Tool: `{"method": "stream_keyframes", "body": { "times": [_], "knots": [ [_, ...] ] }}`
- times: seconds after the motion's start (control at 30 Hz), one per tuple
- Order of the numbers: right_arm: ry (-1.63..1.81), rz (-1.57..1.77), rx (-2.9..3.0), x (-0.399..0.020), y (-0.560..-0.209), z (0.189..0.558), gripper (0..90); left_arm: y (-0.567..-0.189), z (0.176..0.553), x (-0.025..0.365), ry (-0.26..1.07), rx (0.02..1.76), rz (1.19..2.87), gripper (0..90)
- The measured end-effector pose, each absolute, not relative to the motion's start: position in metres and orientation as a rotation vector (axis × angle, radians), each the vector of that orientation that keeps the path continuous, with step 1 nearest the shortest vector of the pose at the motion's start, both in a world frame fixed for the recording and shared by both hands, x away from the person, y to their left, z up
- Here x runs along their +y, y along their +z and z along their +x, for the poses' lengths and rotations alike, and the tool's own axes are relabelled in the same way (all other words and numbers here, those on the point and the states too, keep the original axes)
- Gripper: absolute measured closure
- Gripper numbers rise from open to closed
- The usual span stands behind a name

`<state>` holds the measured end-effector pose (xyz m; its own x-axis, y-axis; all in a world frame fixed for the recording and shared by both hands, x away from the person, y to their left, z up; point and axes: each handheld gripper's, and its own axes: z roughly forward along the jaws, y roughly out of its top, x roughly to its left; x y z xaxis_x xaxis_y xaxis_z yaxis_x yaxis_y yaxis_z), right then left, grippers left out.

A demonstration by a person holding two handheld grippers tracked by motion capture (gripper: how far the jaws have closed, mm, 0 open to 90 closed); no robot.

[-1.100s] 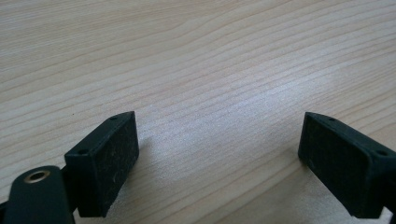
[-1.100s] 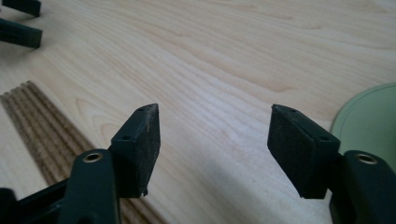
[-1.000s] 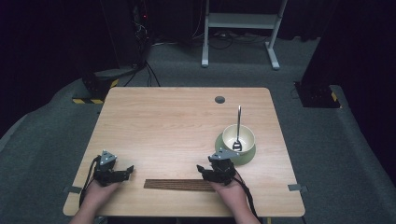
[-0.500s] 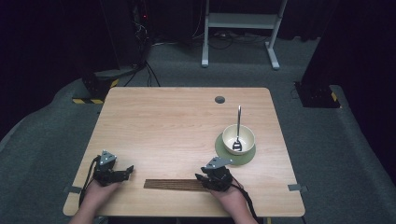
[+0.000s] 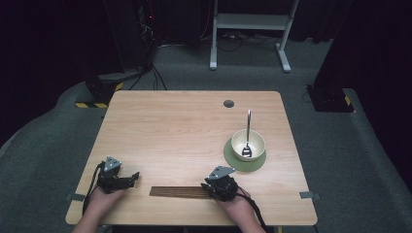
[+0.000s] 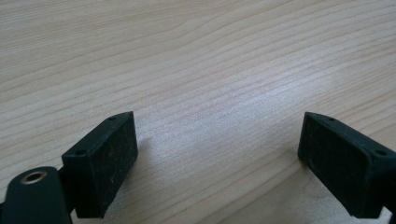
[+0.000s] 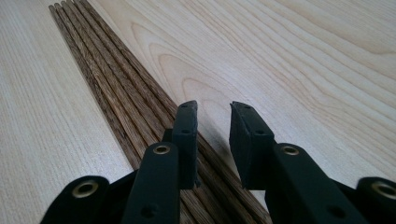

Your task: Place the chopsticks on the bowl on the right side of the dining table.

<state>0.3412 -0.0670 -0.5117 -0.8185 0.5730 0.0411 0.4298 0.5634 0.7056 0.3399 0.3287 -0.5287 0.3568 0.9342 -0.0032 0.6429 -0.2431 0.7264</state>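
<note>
- The right gripper (image 5: 217, 187) sits over the right end of a row of dark wooden chopsticks (image 7: 116, 98); its jaws have just been closing and now stand narrowly apart, the outermost stick between the fingers (image 7: 187, 140), no firm pinch visible.
- The left gripper (image 6: 217, 154) rests with fingers spread wide over bare table (image 6: 210, 56), well apart from the chopsticks.

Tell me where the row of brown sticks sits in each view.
High view: brown sticks lie near the front edge, running left from the right gripper.
Right gripper view: they run from upper left to the jaws.
Left gripper view: not there.
Shared landmark: the wooden tabletop.
</note>
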Motion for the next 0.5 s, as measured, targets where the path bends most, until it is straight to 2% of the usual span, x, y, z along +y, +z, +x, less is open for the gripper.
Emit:
{"method": "stream_keyframes", "body": {
  "times": [0.5],
  "knots": [
    [1.077, 0.903, 2.557, -0.0709, -0.5136, 0.3497, 74.8, -0.5287, 0.3399, 0.3289, 0.584, 1.364, 1.982, 11.9]
  ]
}}
